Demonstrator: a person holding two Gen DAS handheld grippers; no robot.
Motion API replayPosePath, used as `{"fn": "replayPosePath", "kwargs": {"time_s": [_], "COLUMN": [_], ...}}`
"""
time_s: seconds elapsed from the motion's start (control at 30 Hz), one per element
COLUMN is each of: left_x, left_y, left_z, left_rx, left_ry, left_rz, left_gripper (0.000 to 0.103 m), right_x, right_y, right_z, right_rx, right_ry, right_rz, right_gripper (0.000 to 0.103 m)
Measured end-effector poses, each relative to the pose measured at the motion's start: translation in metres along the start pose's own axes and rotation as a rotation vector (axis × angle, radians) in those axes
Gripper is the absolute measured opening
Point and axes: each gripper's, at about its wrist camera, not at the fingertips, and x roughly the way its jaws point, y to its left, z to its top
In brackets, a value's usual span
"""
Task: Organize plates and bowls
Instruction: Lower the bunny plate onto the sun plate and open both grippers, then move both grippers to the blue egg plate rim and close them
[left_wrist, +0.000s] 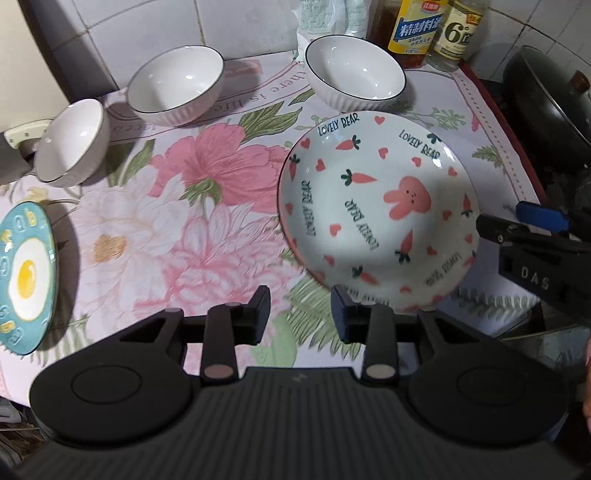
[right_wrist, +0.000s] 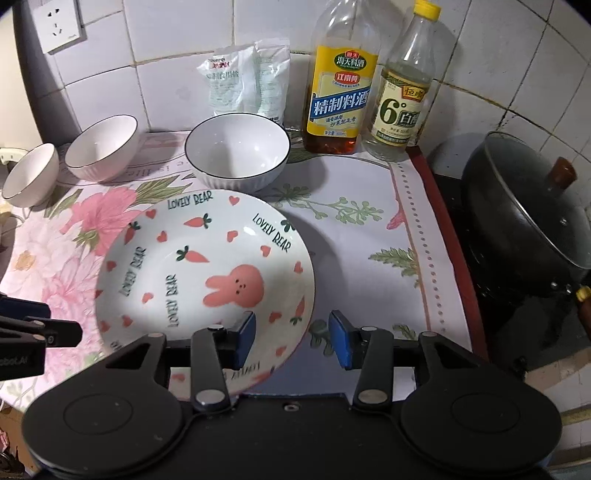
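bunny plate (right_wrist: 207, 266) sits flat on the floral tablecloth (left_wrist: 155, 229), right of centre, printed with a pink rabbit, carrots, hearts and "lovely bear" repeated around rim and well. right gripper (right_wrist: 291, 338) hovers over its near right rim, jaws apart, blue pads not touching the plate; rim edge falls between the fingers in the right wrist view but nothing is clamped. left gripper (left_wrist: 301, 314) hangs over the cloth just beside the plate's near left rim, jaws also apart, empty. "das" reads on the right gripper body in the left wrist view. behind the plate: large ribbed white bowl (right_wrist: 237, 151) with dark rim line, nearly touching the plate's far edge. further left a second ribbed bowl (left_wrist: 175, 85), then a smaller white bowl (left_wrist: 72, 142) at the cloth's left edge. egg plate (left_wrist: 26, 277), teal with a fried-egg print, lies well apart at the far left. cloth has script, partly readable: "there is life". back wall: white salt bags (right_wrist: 245, 81), text too blurred; cooking wine bottle (right_wrist: 341, 85) with yellow/blue label "精制料酒"; vinegar bottle (right_wrist: 404, 92), yellow cap, label "6°". right of the cloth, black wok (right_wrist: 528, 214) with glass lid, brown knob. wall socket (right_wrist: 57, 24) on tile, upper left.
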Motion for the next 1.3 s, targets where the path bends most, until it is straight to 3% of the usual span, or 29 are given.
{"fn": "replayPosePath", "kwargs": {"time_s": [0.17,0.47,0.57,0.8,1.07,1.3], "left_x": [-0.023,-0.068,-0.084,-0.119,-0.145,-0.145], "left_y": [0.01,0.034,0.046,0.082,0.137,0.192], "left_z": [-0.022,-0.055,-0.061,-0.078,-0.094,-0.105], "left_rx": [-0.004,-0.026,-0.053,-0.099,-0.169,-0.269], "left_ry": [-0.004,-0.037,-0.053,-0.09,-0.14,-0.151], "left_rz": [0.012,0.053,0.051,0.038,0.089,0.152], "left_gripper": [0.041,0.048,0.048,0.05,0.051,0.051], "right_x": [-0.024,-0.072,-0.088,-0.122,-0.145,-0.144], "right_y": [0.003,0.031,0.043,0.077,0.14,0.198], "right_z": [-0.006,-0.018,-0.02,-0.016,-0.009,0.003], "right_rx": [0.026,-0.052,-0.085,-0.16,-0.321,-0.42], "right_ry": [0.014,-0.018,-0.03,-0.058,-0.118,-0.14], "right_rz": [0.05,0.039,0.026,0.115,0.194,0.288], "right_gripper": [0.06,0.072,0.072,0.073,0.073,0.073]}}
